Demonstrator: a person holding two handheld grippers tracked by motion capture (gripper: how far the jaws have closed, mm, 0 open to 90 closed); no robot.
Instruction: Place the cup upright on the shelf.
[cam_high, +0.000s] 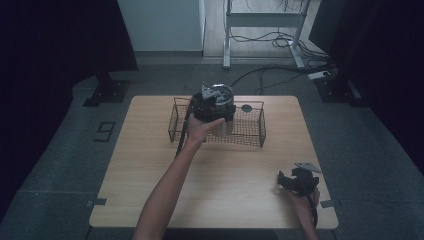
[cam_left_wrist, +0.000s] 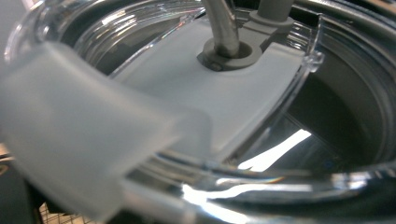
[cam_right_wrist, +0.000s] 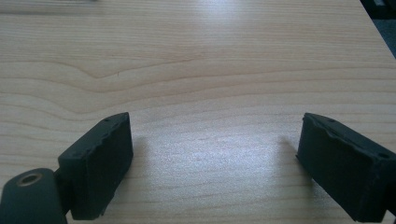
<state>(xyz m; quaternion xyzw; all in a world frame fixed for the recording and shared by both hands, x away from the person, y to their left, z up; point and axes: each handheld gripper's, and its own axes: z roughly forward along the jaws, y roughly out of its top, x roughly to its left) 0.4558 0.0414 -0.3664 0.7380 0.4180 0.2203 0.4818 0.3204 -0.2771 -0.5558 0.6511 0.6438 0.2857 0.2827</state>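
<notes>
Tumbler (cam_high: 223, 102) with its clear lid (cam_left_wrist: 224, 107) hangs over the wire basket (cam_high: 250, 134) at twelve o'clock on the worktop, clenched in my left tool (cam_high: 209, 104), right tool (cam_right_wrist: 215, 163) released, so I'd lower it gently, upright.

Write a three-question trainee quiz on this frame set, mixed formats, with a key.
1. True or false: the right gripper has its jaws open over the bare table.
2. Where does the wire basket sit? A: on the far middle of the table. B: at the near right corner. C: on the floor.
3. In the left gripper view, what passes through the clear lid?

Key: 1 true. 2 A. 3 a metal straw.
</notes>
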